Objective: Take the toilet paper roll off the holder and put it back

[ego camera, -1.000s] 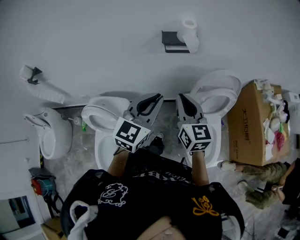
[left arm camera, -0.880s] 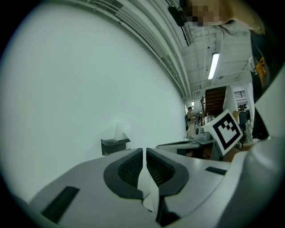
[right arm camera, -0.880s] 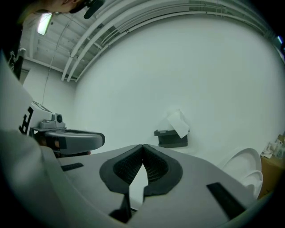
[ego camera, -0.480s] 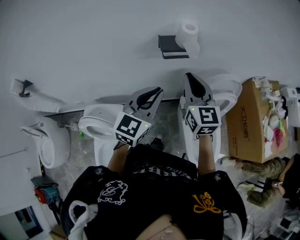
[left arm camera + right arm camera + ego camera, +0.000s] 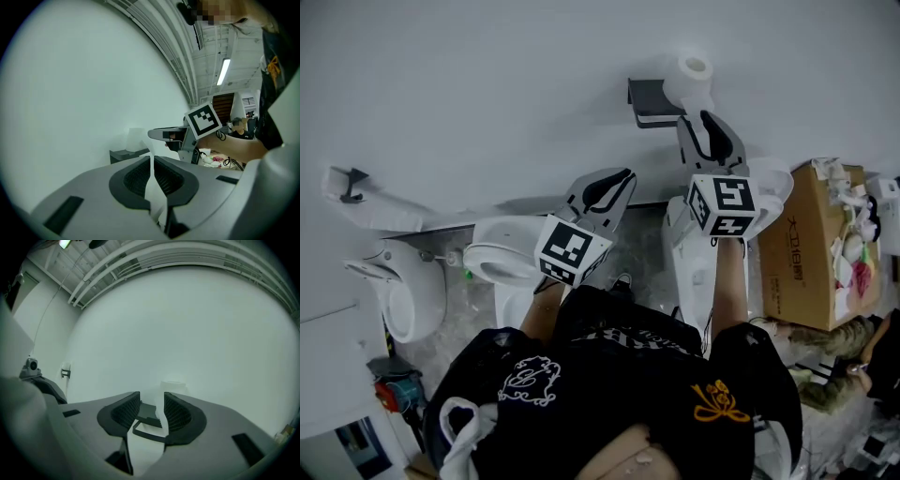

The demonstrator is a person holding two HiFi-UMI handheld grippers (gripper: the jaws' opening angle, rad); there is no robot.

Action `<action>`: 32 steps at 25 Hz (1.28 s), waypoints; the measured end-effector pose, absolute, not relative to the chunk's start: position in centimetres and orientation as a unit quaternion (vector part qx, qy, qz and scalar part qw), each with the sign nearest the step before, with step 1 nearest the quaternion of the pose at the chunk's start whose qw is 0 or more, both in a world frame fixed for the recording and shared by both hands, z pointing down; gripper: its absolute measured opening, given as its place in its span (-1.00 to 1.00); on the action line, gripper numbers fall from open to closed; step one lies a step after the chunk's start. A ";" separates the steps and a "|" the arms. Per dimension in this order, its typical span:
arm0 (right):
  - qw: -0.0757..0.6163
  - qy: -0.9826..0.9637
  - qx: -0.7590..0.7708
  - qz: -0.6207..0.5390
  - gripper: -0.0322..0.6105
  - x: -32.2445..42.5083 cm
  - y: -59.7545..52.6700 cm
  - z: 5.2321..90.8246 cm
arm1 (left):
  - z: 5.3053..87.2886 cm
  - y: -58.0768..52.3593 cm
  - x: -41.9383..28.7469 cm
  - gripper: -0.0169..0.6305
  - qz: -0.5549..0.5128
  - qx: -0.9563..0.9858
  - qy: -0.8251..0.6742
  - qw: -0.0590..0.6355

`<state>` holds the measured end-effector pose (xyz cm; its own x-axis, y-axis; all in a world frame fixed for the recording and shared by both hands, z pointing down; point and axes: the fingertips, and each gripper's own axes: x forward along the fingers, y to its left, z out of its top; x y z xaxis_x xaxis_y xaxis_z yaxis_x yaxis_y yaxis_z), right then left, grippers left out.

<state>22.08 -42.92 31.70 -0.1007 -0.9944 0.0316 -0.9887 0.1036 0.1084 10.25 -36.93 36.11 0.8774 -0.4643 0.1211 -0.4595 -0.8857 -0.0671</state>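
Lifted the right gripper from over the white toilet and carried it up the wall, tips now just under the toilet paper roll and beside the dark holder. Parted its jaws just now, with nothing between them. Nudged the left gripper slightly nearer the wall

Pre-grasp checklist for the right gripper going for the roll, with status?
1. Is the toilet paper roll seated on the holder: ok.
2. Is the right gripper empty: ok; its jaws have just been opening, with nothing between them.
3. Is the roll centred in the gap: not ok; in the right gripper view it sits ahead, slightly to the right.
4. Is the opening wide enough for the roll: cannot tell.
5. Is the left gripper out of the way: ok; shut, empty, below the holder.
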 end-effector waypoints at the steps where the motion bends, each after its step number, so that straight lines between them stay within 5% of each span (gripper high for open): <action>1: 0.050 -0.738 0.672 -0.030 -0.39 22.4 -43.5 31.5 | 36.1 -37.2 10.2 -0.83 -0.066 -0.969 0.238 0.018; 12: 0.074 -0.701 0.710 0.011 0.06 26.0 -50.5 33.0 | 36.6 -39.3 9.4 -0.83 -0.059 -0.971 0.229 0.018; 32: 0.070 -0.689 0.721 0.034 0.05 27.3 -54.2 34.1 | 37.2 -42.1 9.1 -0.83 -0.055 -0.969 0.241 0.005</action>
<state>27.29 -54.21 34.07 0.0483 -0.9881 0.1459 -0.9977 -0.0406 0.0550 9.06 -42.11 37.15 0.8778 -0.4678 0.1037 -0.4666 -0.8837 -0.0369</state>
